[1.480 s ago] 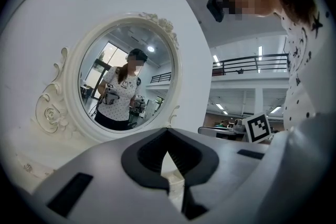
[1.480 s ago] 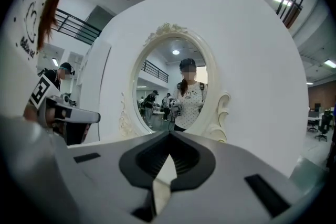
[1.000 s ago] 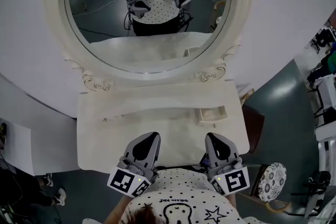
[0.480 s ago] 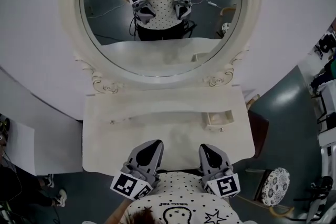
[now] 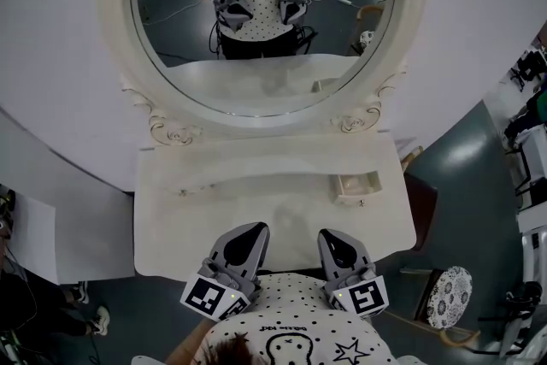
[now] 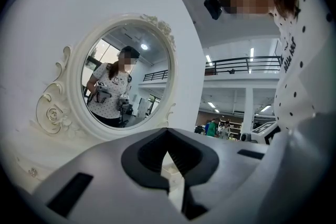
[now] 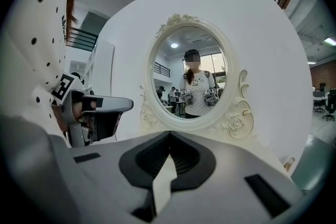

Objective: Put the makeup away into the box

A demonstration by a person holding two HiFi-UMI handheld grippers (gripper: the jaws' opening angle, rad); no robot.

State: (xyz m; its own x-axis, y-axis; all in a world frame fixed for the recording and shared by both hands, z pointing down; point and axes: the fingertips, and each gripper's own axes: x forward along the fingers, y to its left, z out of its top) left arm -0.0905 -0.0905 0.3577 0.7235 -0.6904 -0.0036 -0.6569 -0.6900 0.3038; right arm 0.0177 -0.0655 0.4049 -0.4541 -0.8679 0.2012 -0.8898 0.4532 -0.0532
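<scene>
A cream dressing table point(image 5: 214, 209) with a round mirror point(image 5: 265, 21) stands in front of me. A small open drawer-like box point(image 5: 356, 184) sits on its right side. No makeup shows in any view. My left gripper point(image 5: 255, 228) and my right gripper point(image 5: 329, 235) hover side by side over the table's front edge, close to my body. Both point at the mirror. In the left gripper view the left gripper point(image 6: 167, 134) has its tips together with nothing between them. The right gripper point(image 7: 169, 136) is shut and empty too, and its view shows the left gripper point(image 7: 97, 113) beside it.
A white curved wall point(image 5: 51, 55) backs the mirror. A brown chair point(image 5: 423, 209) and a round patterned stool point(image 5: 446, 297) stand to the table's right. A white panel point(image 5: 51, 235) is at the left. The mirror reflects me and both grippers.
The right gripper has sunk and drawn in toward the left one. The left gripper has barely shifted. Both stayed shut.
</scene>
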